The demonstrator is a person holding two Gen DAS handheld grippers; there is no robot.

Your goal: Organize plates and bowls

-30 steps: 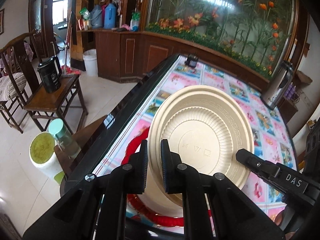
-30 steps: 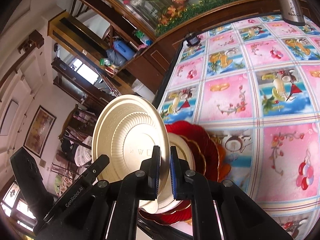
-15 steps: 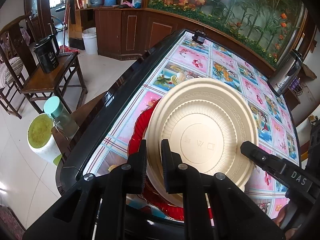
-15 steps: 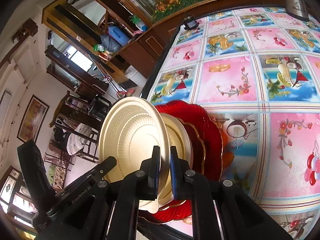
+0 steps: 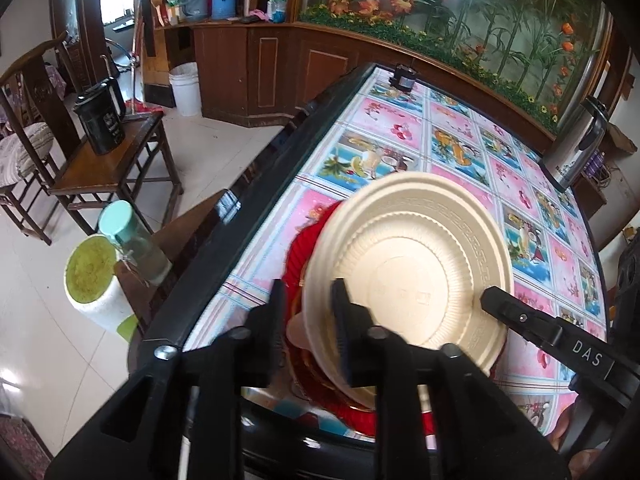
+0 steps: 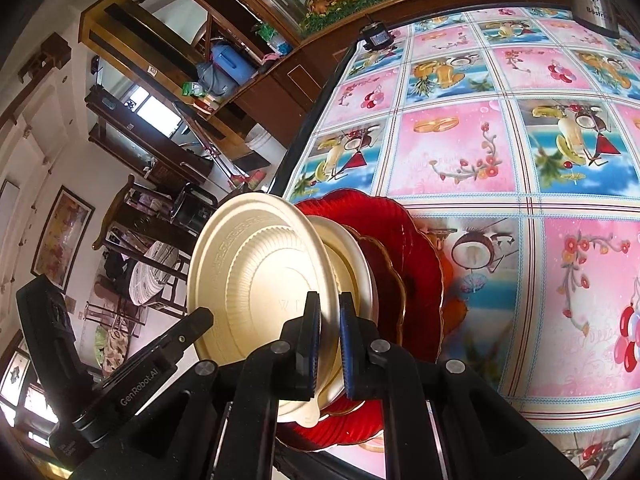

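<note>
left wrist view: left gripper (image 5: pixel 307 312) jaws just opened, loose around the rim of the cream ribbed disposable plate (image 5: pixel 412 264), upside down atop the red scalloped glass plate (image 5: pixel 300 252) stack at the table (image 5: pixel 400 120) edge | right wrist view: right gripper (image 6: pixel 329 320) jaws clenched on the cream plate's rim | progress: plate stacked, I judge; right release left.

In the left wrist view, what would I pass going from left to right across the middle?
White foam cup of green powder → clear bottle with a mint-green cap → black glossy table edge → red ribbed glass plate → cream round disposable plate → silver thermos jug.
</note>
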